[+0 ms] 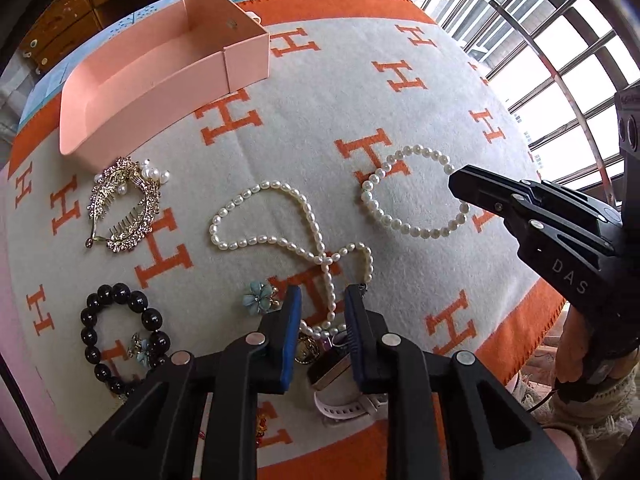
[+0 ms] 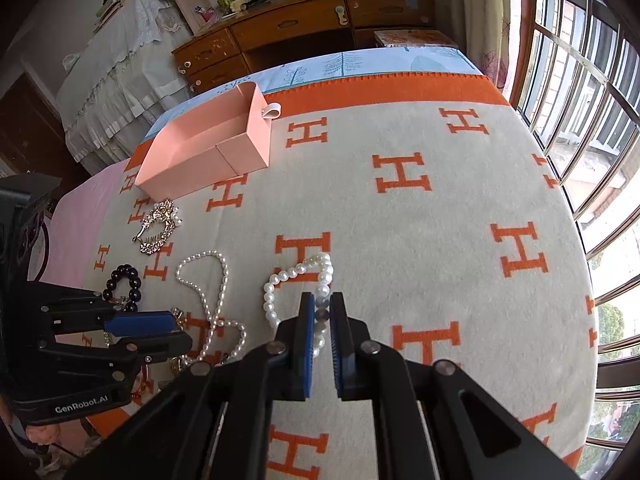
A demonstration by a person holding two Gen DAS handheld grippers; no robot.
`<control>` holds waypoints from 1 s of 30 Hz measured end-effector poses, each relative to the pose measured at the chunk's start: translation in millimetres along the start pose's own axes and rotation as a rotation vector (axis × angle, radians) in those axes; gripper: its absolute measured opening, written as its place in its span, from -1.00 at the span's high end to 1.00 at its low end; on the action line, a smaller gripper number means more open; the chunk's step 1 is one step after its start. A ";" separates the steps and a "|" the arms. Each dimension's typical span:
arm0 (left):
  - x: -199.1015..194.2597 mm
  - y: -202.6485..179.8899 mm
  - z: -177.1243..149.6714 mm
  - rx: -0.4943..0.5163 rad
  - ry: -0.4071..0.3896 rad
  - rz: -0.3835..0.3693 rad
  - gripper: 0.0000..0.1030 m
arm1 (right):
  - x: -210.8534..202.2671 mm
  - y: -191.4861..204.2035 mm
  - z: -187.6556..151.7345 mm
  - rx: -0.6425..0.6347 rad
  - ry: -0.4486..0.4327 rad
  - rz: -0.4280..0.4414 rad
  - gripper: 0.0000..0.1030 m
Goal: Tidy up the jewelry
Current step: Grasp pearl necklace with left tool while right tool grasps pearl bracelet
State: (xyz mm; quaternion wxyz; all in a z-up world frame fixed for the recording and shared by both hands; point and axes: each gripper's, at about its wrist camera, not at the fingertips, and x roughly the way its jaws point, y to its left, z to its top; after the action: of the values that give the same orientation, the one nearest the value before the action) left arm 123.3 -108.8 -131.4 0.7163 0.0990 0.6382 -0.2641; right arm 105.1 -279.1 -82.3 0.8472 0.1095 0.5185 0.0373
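Observation:
A pearl bracelet (image 1: pixel 404 192) lies on the H-patterned blanket (image 1: pixel 400 92); my right gripper (image 2: pixel 321 314) is shut on the pearl bracelet (image 2: pixel 298 276) at its near side. It shows from the side in the left wrist view (image 1: pixel 460 184). A long pearl necklace (image 1: pixel 280 224) lies looped in front of my left gripper (image 1: pixel 322 300), which is open with a necklace strand between its fingers. The empty pink box (image 1: pixel 160 76) stands at the far left. A gold hair comb (image 1: pixel 124 204), a black bead bracelet (image 1: pixel 120 332) and a blue flower piece (image 1: pixel 258 298) lie at left.
A watch with a pale strap (image 1: pixel 340 384) and small trinkets lie under the left gripper. The blanket's orange border (image 1: pixel 512 336) marks the right edge. A wooden dresser (image 2: pixel 304 28) stands behind; windows (image 2: pixel 592 120) are at right.

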 end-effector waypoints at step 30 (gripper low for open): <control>20.3 29.3 -18.2 -0.238 0.113 0.033 0.70 | -7.4 -20.0 -21.4 -0.001 -0.008 0.034 0.86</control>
State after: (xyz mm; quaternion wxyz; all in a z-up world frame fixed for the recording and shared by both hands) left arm 123.3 -80.6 -159.7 0.6901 0.0388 0.7027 -0.1687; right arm 81.7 -296.7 -89.7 0.8485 0.1180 0.5133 0.0513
